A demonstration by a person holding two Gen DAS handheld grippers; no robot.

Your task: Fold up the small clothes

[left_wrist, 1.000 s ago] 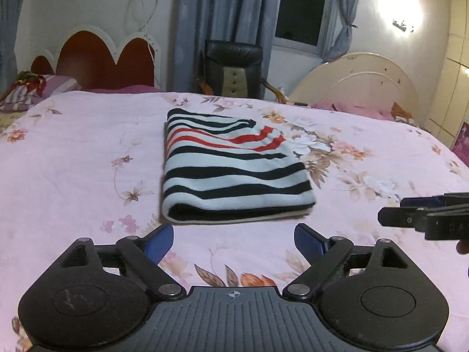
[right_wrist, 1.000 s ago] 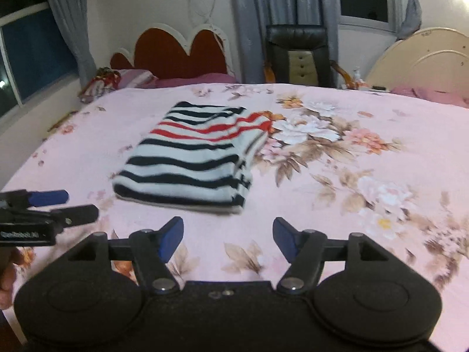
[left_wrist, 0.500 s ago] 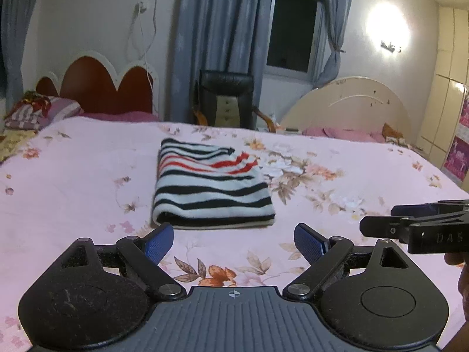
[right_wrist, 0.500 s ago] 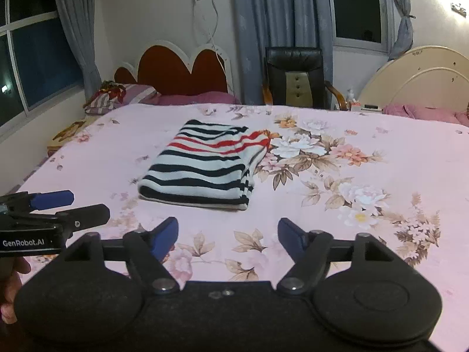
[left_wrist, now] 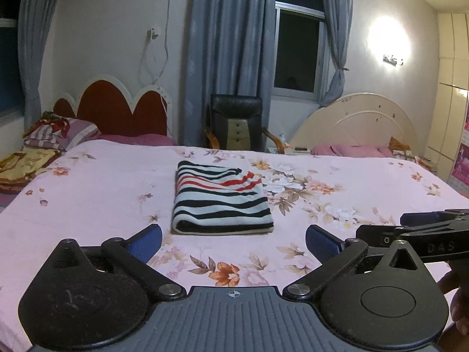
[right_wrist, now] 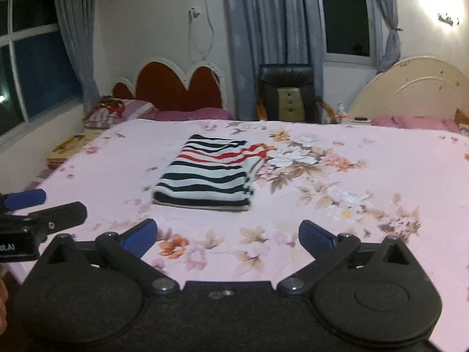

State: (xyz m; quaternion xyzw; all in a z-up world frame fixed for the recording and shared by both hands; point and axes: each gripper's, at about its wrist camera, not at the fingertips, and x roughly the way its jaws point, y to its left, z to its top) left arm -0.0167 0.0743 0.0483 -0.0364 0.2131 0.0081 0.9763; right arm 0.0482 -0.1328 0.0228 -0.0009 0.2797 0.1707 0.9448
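A folded garment (left_wrist: 221, 201) with black, white and red stripes lies flat on the pink floral bed sheet (left_wrist: 88, 193); it also shows in the right wrist view (right_wrist: 209, 173). My left gripper (left_wrist: 233, 242) is open and empty, held back from the garment's near edge. My right gripper (right_wrist: 228, 236) is open and empty, also short of the garment. Each gripper shows at the edge of the other's view: the right one (left_wrist: 410, 228) and the left one (right_wrist: 44, 208).
Two headboards stand at the far side, a red one (left_wrist: 117, 111) and a cream one (left_wrist: 357, 126), with a black chair (left_wrist: 236, 124) between them. Pillows and folded cloth (left_wrist: 49, 135) lie at the far left. Curtains and windows lie behind.
Both grippers have drawn back and risen away from the folded garment, which now looks smaller and farther. Both stay open. The garment has not moved.
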